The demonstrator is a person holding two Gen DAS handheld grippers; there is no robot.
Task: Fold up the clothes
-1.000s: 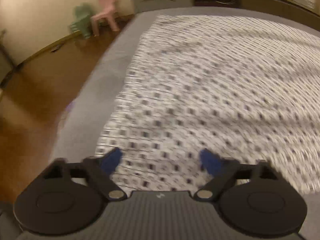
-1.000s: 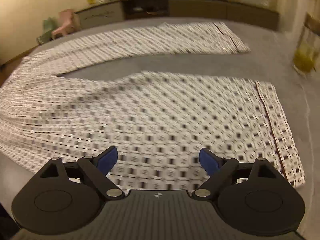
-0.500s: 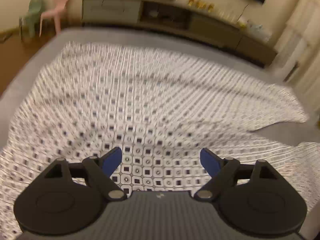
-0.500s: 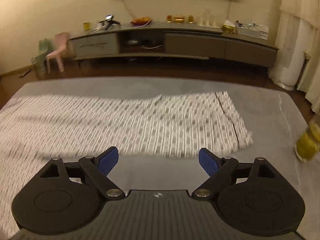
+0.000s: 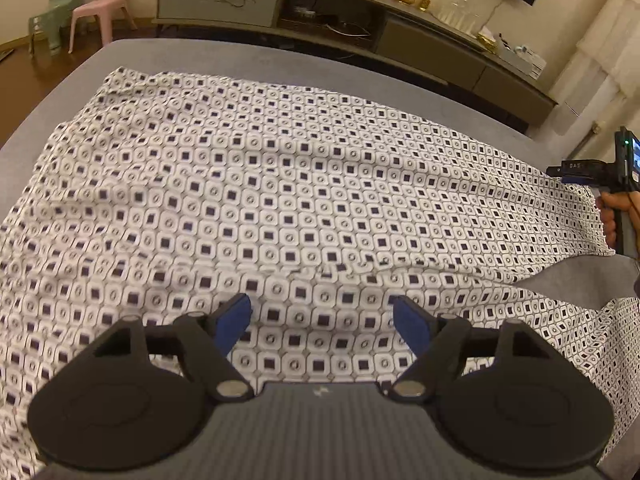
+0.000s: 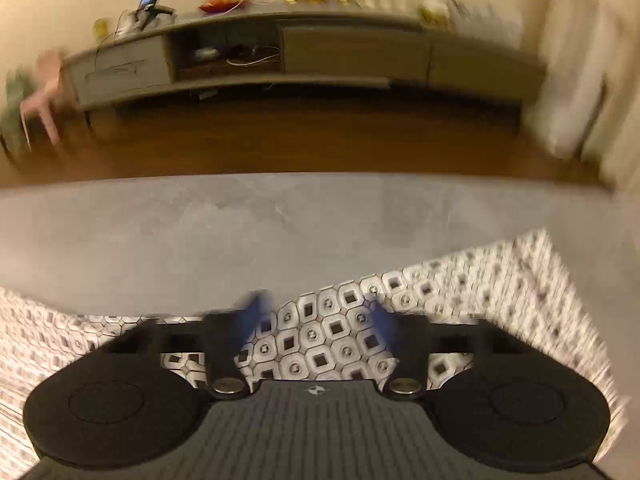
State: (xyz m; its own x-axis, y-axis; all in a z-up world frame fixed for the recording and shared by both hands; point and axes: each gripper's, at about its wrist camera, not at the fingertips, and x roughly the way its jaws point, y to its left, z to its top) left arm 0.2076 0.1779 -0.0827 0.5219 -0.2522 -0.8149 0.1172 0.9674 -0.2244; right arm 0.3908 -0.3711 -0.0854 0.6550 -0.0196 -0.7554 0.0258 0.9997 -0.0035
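Nearest, in the left wrist view, the left gripper (image 5: 322,318) is held over the garment (image 5: 280,184), tilted downward, with its blue pads (image 5: 234,322) spread wide and nothing pinched between them; patterned cloth is seen in the gap, below the pads. The garment, white with small dark squares and rings, is spread flat over most of the grey bed (image 5: 60,96), running from the near edge toward the far edge, where a bare strip of bed is left. A second patterned part is seen at the near right, parted from the main spread by a wedge of bare bed. At the right edge of the bed the right gripper (image 5: 576,172) is seen from the side, carried in a hand (image 5: 614,216), at the garment's right end. In the right wrist view, which is blurred, the right gripper (image 6: 316,316) is shown with its jaws closing; a raised fold of the garment (image 6: 320,344) lies between the blue pads (image 6: 254,316), but whether it is already pressed cannot be told through the blur. Bare grey bed (image 6: 240,232) is seen beyond that fold up to the far edge. Farther off, past a wooden floor (image 6: 280,144), a long low cabinet (image 5: 400,36) stands against the wall, with small items on top. A pink chair (image 5: 104,4) and a green chair (image 5: 52,12) are placed to its left.
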